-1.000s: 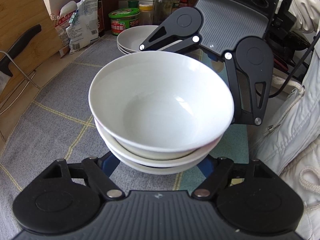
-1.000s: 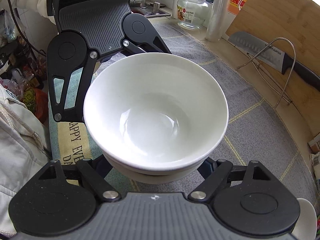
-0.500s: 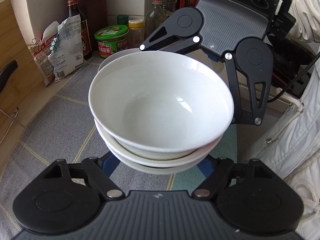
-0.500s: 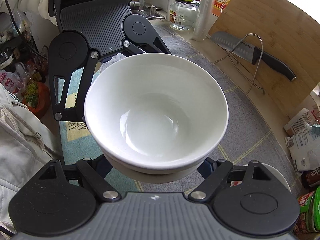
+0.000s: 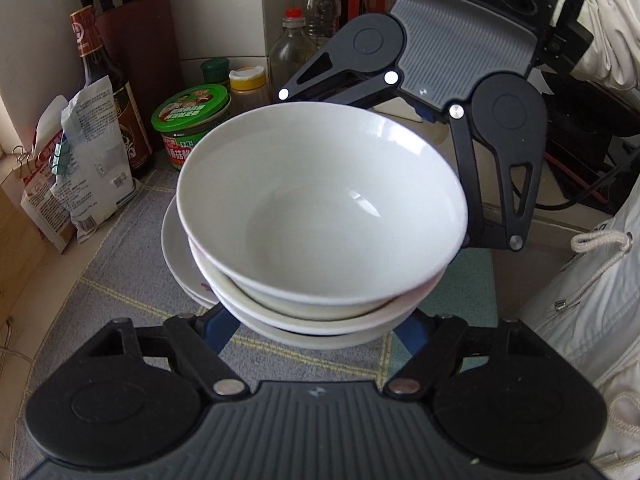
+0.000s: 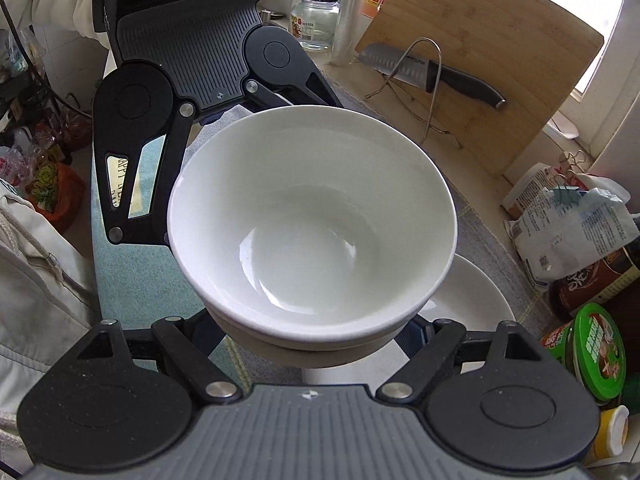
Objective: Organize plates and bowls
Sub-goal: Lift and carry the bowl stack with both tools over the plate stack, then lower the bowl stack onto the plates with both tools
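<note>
Two grippers carry one nested stack of white bowls [image 5: 320,216] between them: the left gripper [image 5: 316,332] is clamped on the stack's near underside in its own view, and the right gripper [image 6: 316,340] is clamped on the opposite side. Neither set of jaws has altered its spread over the last second.

Change: a second ago the stack hung well short of the pile of plates [image 5: 178,264], with bare grey mat [image 5: 120,264] beneath it. The stack now hangs directly over that pile, raised clear of it. The green-lidded jar [image 5: 192,120] and the dark sauce bottle [image 5: 104,92] behind the plates now stand much closer.

Meaning for the task: transport appears nearly complete. Lowering the bowls onto the plates likely remains, then release.
</note>
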Motion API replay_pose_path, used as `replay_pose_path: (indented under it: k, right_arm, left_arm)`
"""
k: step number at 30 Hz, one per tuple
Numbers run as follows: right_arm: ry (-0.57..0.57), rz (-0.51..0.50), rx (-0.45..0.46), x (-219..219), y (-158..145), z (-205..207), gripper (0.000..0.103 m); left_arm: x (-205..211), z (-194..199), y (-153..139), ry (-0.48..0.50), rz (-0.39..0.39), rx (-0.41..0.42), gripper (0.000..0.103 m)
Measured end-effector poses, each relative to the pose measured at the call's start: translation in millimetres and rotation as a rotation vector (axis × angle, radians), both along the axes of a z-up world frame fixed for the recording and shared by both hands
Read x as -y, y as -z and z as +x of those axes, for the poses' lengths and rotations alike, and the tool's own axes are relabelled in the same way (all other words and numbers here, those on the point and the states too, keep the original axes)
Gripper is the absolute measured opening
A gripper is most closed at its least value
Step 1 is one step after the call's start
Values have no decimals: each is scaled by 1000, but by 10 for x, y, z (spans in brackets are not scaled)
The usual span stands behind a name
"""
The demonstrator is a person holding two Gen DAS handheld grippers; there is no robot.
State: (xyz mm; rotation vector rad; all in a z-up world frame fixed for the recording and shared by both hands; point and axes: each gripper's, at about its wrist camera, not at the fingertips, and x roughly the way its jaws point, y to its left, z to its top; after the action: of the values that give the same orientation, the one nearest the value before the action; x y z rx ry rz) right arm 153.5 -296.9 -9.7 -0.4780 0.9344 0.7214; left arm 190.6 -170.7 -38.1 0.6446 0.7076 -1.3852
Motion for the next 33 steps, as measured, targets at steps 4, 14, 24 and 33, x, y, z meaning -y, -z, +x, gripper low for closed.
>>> replay_pose_path:
  k: [4, 14, 24, 33]
  right_arm:
    - [22, -12, 13, 162, 32, 41, 89]
    - [57, -38, -2, 489, 253, 196, 89]
    - [89, -25, -20, 692, 372, 261, 89]
    - [98, -21, -20, 703, 419, 300, 89]
  left_arm:
    - [186, 76, 42, 16, 1, 18, 81]
    - [532, 268, 261, 25, 14, 14, 81]
    - [690, 388, 364, 8, 23, 2, 81]
    - [737, 456, 402, -6, 27, -15, 81]
